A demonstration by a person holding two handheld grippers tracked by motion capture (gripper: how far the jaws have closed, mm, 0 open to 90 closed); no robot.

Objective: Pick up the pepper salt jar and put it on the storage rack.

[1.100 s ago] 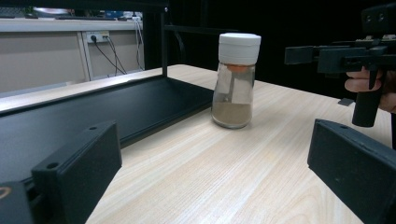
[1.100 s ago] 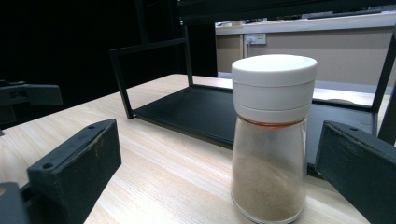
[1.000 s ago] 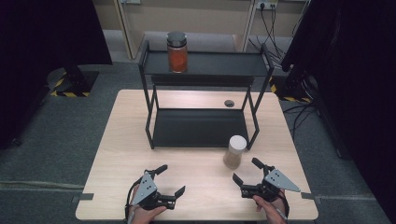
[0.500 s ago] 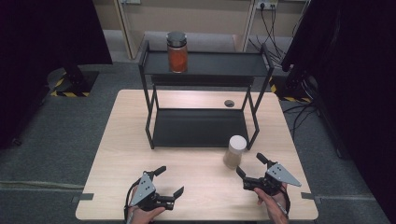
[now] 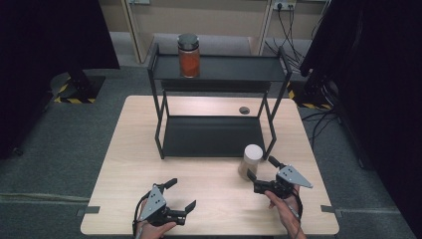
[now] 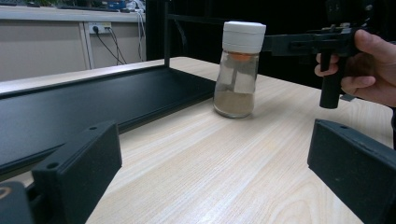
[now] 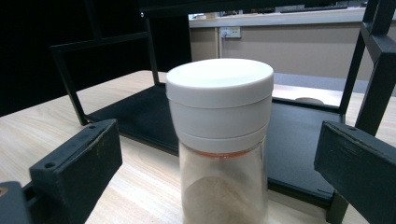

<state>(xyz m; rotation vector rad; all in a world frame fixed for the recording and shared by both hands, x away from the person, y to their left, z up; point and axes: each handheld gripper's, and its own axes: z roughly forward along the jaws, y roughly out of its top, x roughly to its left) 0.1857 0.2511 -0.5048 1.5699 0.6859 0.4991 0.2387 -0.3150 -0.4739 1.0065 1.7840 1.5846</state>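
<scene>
A clear jar with a white lid [image 5: 250, 160] [image 6: 236, 70] [image 7: 222, 144] holds pale powder and stands on the wooden table [image 5: 129, 154] just in front of the black shelf rack [image 5: 219, 135]. My right gripper [image 5: 262, 170] is open, one jaw on each side of the jar, close behind it; I cannot tell whether they touch it. My left gripper [image 5: 180, 194] is open near the table's front edge, holding nothing, pointing toward the jar. A second jar with orange contents [image 5: 189, 56] stands on the rack's top shelf.
The rack's lower shelf [image 6: 70, 102] lies flat on the table behind the jar, its right front post [image 5: 271, 142] close to it. A round cable hole [image 5: 244, 110] sits in the table behind the rack. Bare tabletop lies at the left and front.
My right gripper has moved forward and left until its open jaws flank the white-lidded jar. The left gripper has barely moved.
</scene>
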